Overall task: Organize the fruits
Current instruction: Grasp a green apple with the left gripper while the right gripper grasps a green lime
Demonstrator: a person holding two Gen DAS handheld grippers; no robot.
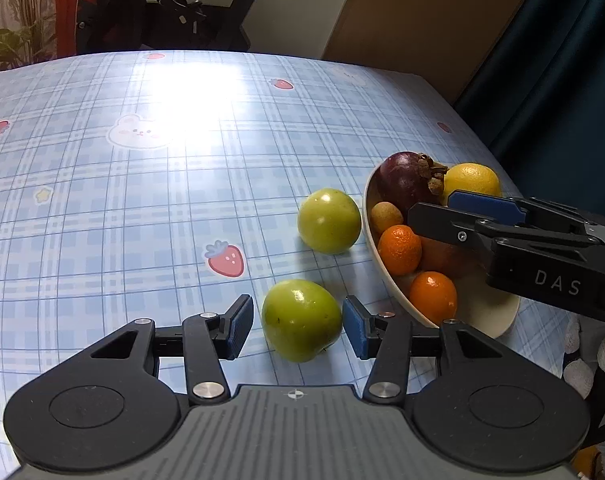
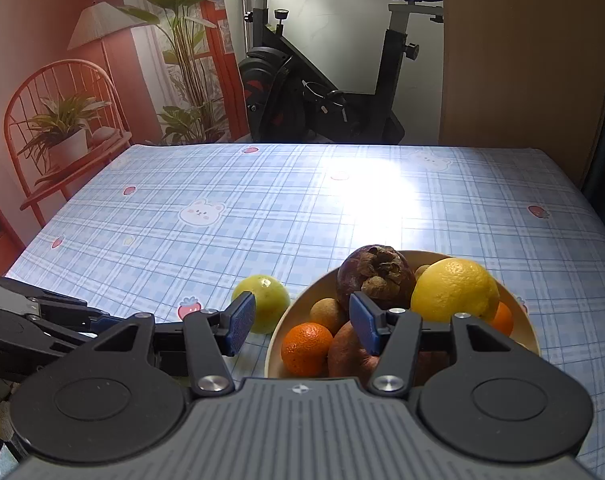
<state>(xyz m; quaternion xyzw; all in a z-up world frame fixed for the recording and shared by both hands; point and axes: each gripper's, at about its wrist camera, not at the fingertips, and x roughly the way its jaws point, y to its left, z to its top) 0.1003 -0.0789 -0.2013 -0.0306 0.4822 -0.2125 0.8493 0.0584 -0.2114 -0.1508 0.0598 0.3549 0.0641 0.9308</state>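
The left claw [image 1: 297, 326] is released: its 2 blue pads [image 1: 238, 330] stand on either side of the near green fruit [image 1: 300, 320], with a sliver of checked cloth visible between each pad and the skin, so nothing presses on it. That fruit sits on the desk [image 1: 102, 200], just beside the rim of the cream bowl [image 1: 372, 248]. A 2nd green fruit [image 1: 329, 221] rests farther back on the desk, also close against the bowl's outer wall.

The right claw [image 2: 302, 326] hangs over the near edge of the bowl [image 2: 274, 344] with its jaws apart and nothing between them (in the left wrist view it shows as a dark arm reaching in from the right [image 1: 454, 210]).

Inside the bowl lie a dark purple mangosteen [image 2: 376, 276] with its dry brown calyx upward, a yellow lemon [image 2: 454, 290] touching it, a small brownish round fruit [image 2: 328, 314], 2 oranges in the left wrist view [image 1: 399, 250] [image 1: 433, 296], and a reddish-brown fruit [image 2: 348, 354] partly hidden behind the claw.

Beyond the desk stand an exercise bike [image 2: 322, 92], a red chair [image 2: 62, 120] and potted plants [image 2: 182, 60].
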